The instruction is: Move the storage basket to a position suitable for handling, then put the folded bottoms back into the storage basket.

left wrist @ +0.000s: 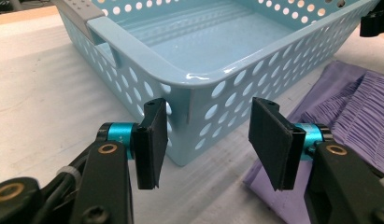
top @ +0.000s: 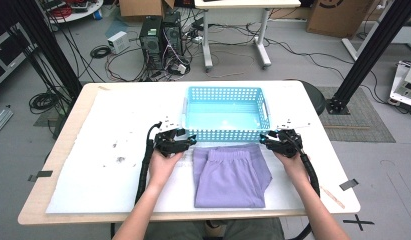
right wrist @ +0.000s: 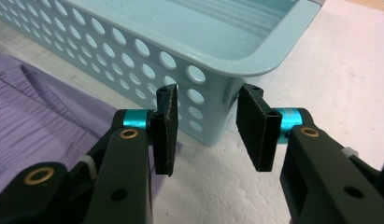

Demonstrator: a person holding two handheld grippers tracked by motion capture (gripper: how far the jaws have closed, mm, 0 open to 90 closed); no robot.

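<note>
Item: blue perforated basket, empty, on the table.
Left claw: released, jaws straddling the basket's near corner, apparently lined up to pinch it.
Right claw: likewise released, astride the opposite near corner; no pad visibly pressing.
Folded purple garment: lies between both claws, just behind their tips, touching the basket wall.
Clearance: open table outward of each claw; the far edge lies close beyond the basket.

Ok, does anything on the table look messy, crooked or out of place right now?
Mostly tidy: the light blue perforated plastic basket sits square and the folded lilac trousers lie flat. Only some dark smudges mark the white table cover at left.
</note>
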